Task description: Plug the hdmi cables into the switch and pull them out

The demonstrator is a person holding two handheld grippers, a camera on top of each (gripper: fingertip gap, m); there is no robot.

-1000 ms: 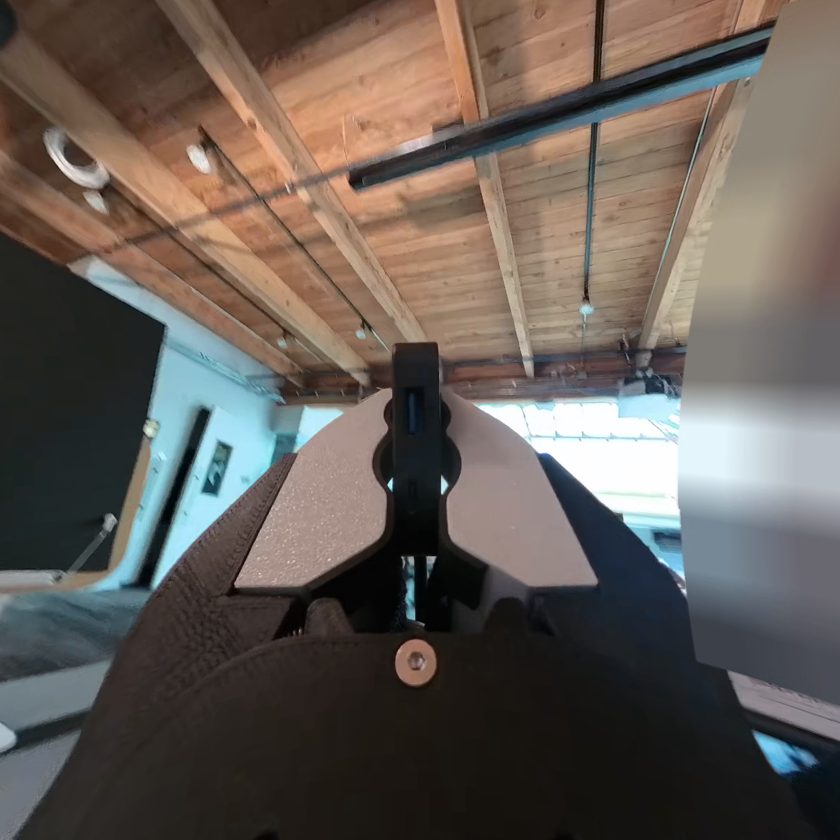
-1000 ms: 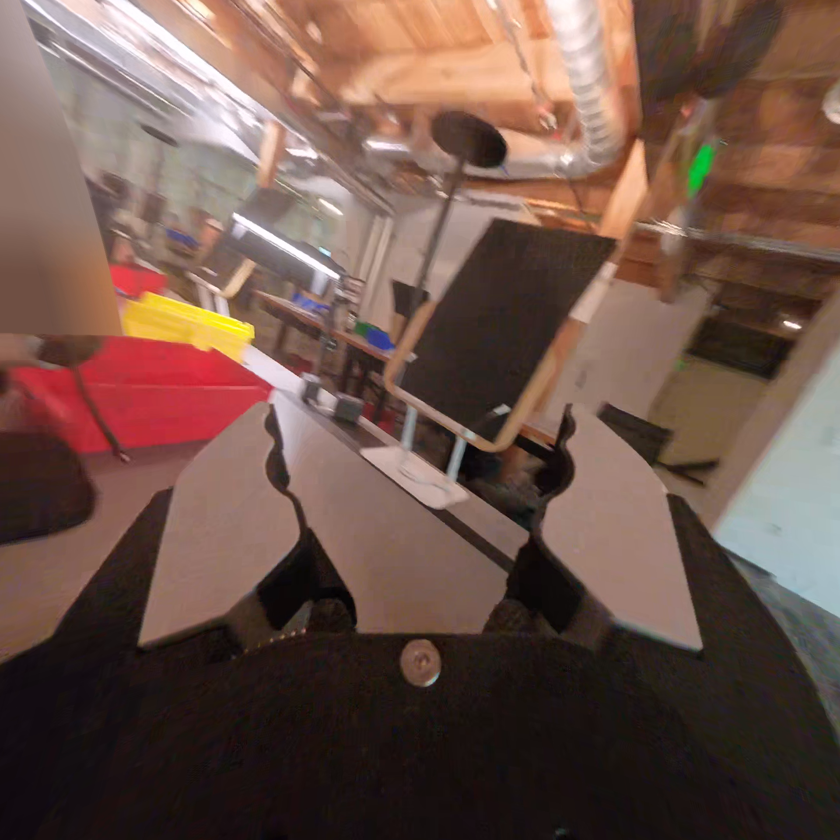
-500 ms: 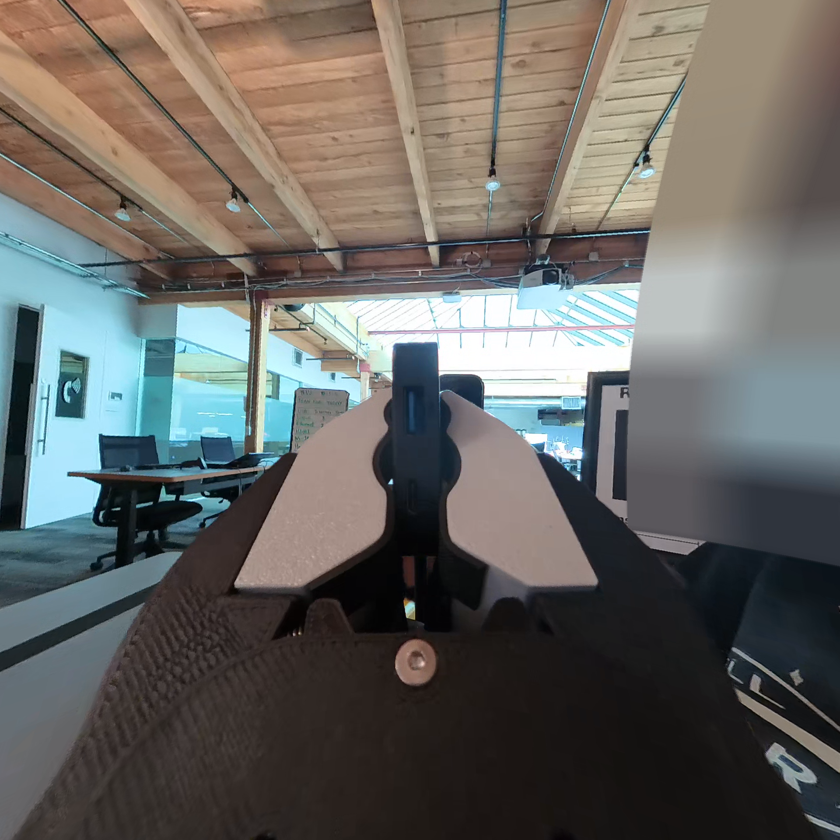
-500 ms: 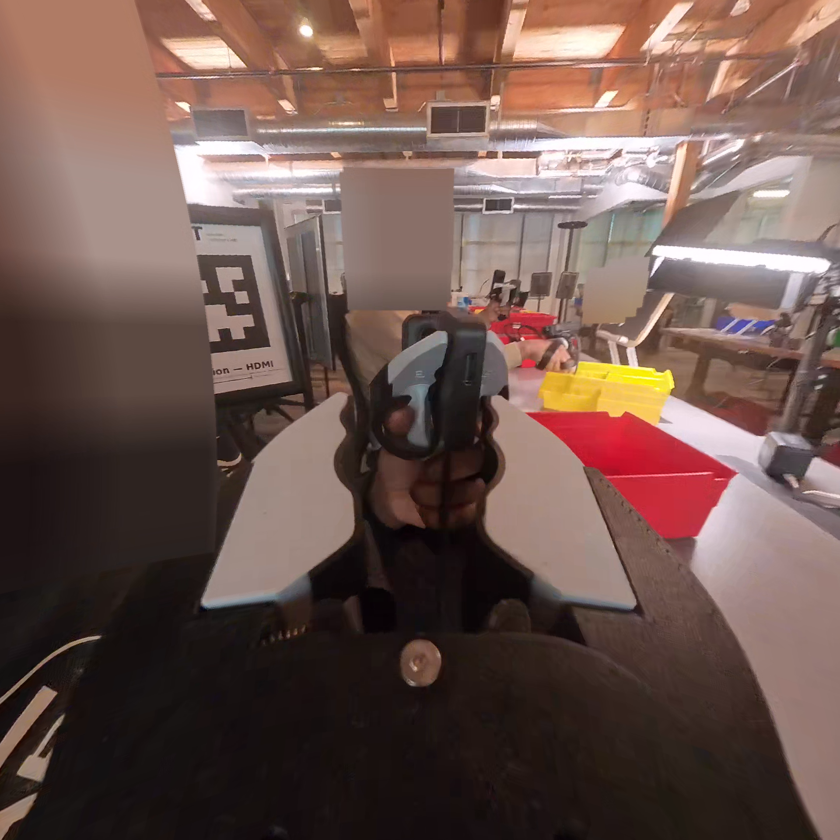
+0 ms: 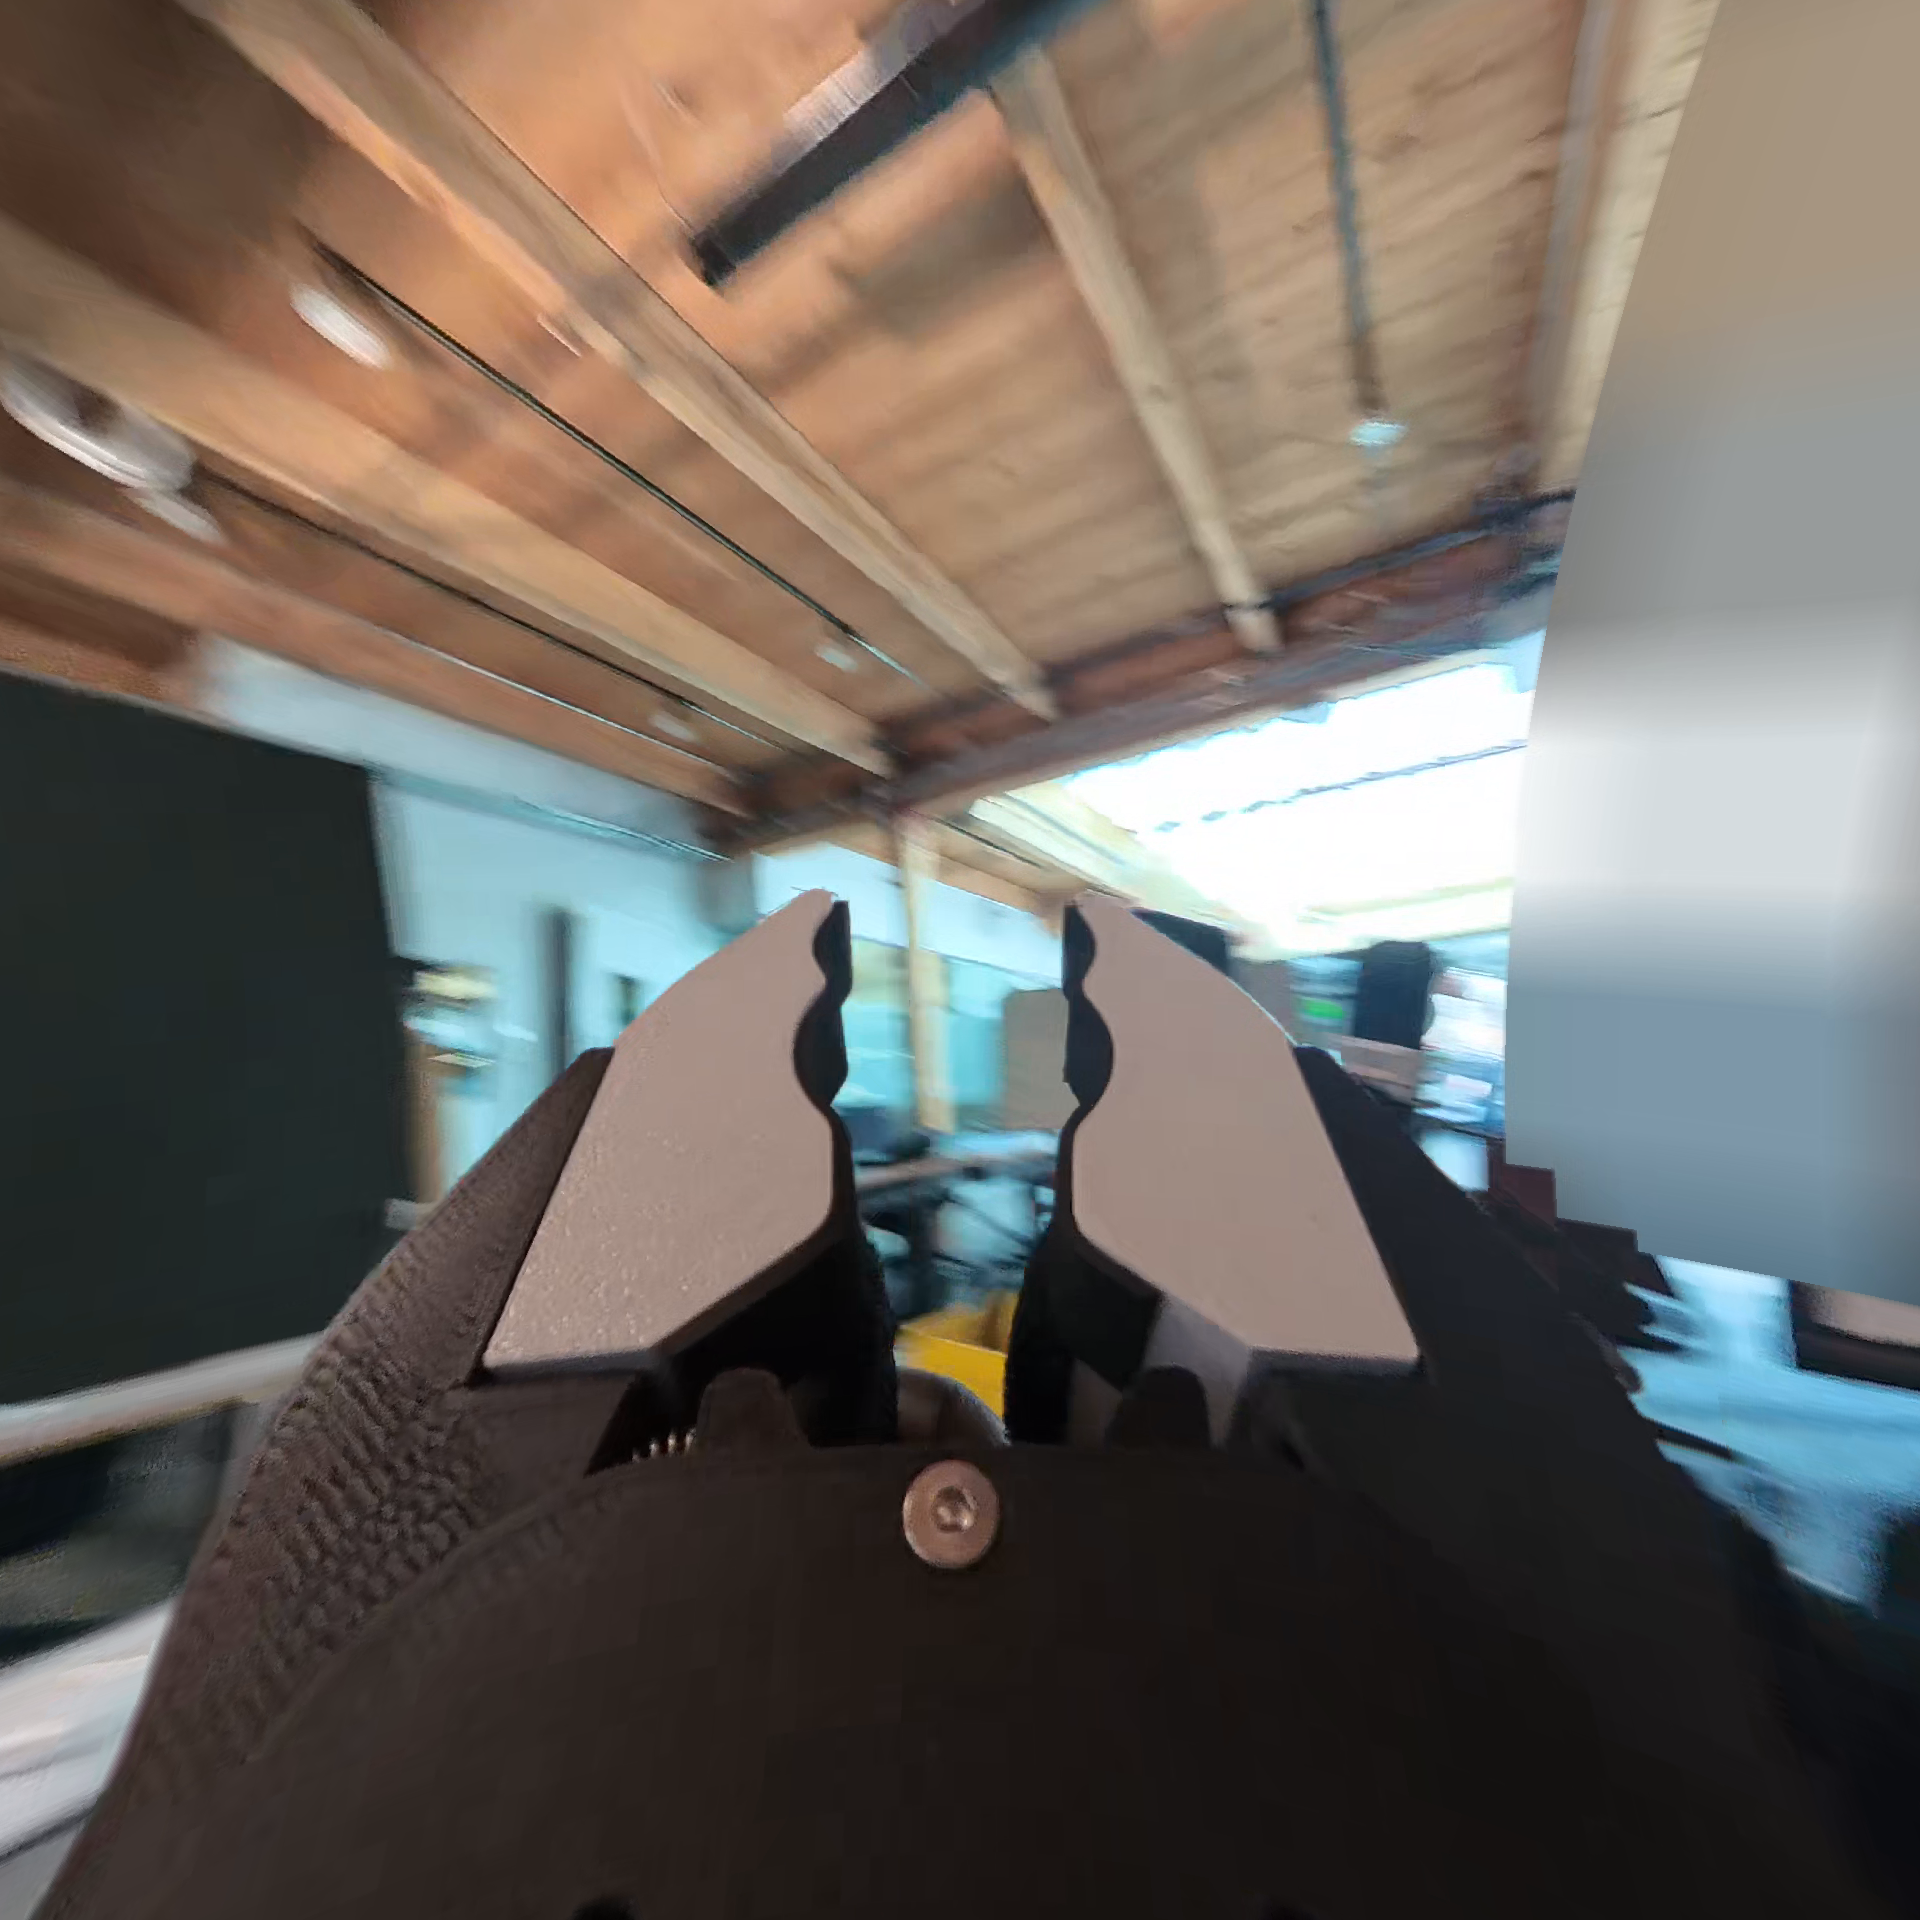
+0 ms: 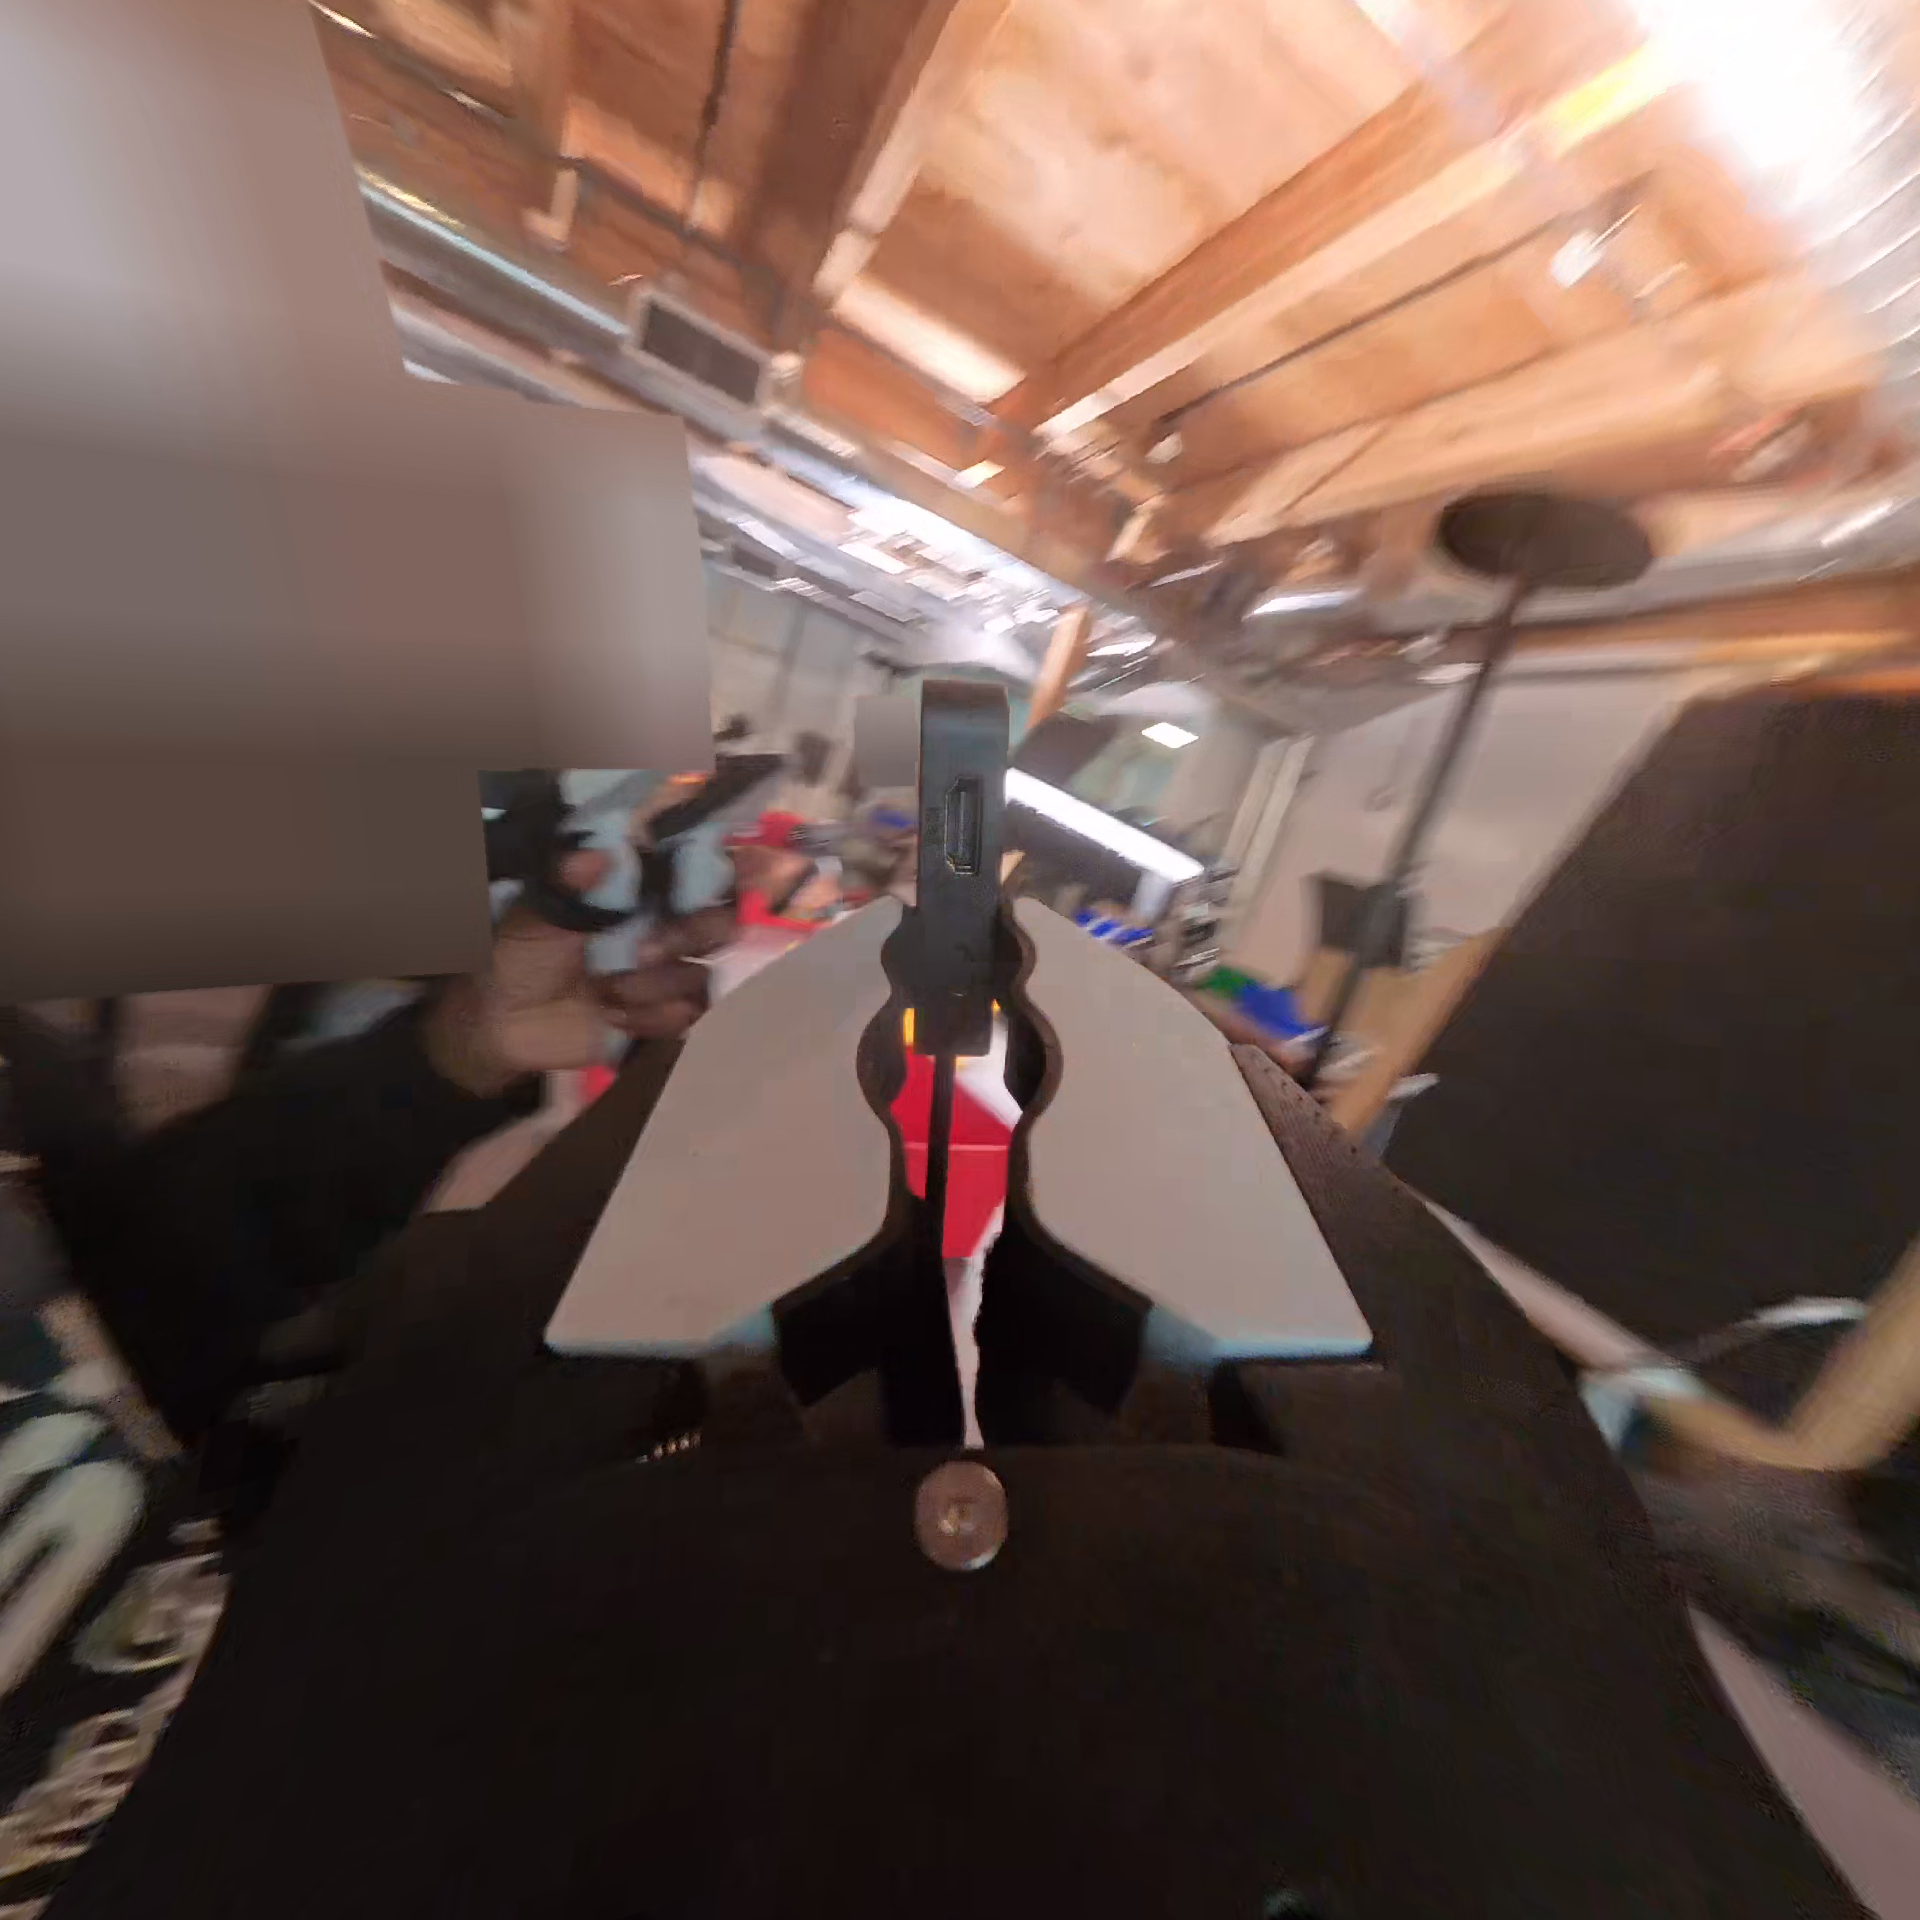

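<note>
My right gripper [image 6: 961, 914] is shut on the switch [image 6: 961, 821], a thin black box held upright on edge, with a port facing the camera. A thin black cable [image 6: 940, 1122] hangs from its lower end between the fingers. My left gripper [image 5: 951, 914] is open and empty, pointing up towards the wooden ceiling. In the right wrist view a hand [image 6: 540, 997] holds a blurred gripper handle to the left of the switch. No HDMI plug shows in either view.
A red bin [image 6: 951, 1143] sits behind my right fingers. A black panel on a wooden frame [image 6: 1662, 987] stands to the right. Another dark panel [image 5: 177, 1039] fills the left of the left wrist view, above a table edge [image 5: 135, 1392].
The switch passed from my left gripper to my right. The right gripper closed on it, the left opened and let go. Both views have swung and are blurred.
</note>
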